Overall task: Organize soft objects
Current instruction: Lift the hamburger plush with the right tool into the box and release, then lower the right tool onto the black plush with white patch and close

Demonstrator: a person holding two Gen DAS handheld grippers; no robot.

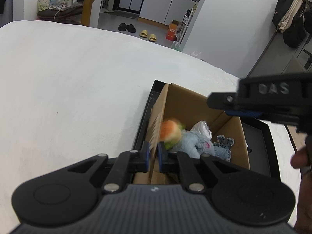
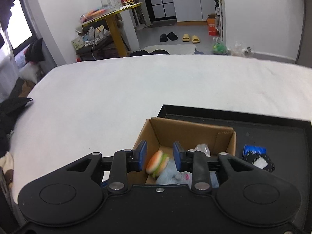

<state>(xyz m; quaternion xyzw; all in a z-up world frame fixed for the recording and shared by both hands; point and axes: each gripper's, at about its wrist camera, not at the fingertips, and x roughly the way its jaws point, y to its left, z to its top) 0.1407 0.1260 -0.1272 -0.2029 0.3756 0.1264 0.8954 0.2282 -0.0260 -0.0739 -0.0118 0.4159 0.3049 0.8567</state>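
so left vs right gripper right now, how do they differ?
The left gripper is closed on the near wall of the brown cardboard box; the right gripper is open and holds nothing. The left sits at the box's rim, while the right hangs above the box's inside, over the small plush hamburger. Both have black bodies and blue pads.

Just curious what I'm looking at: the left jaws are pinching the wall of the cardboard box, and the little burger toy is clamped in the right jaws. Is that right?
Nearly. The left gripper does pinch the cardboard box wall. But the right wrist view shows the right gripper open, its jaws spread apart, with the burger toy loose between them, not clamped.
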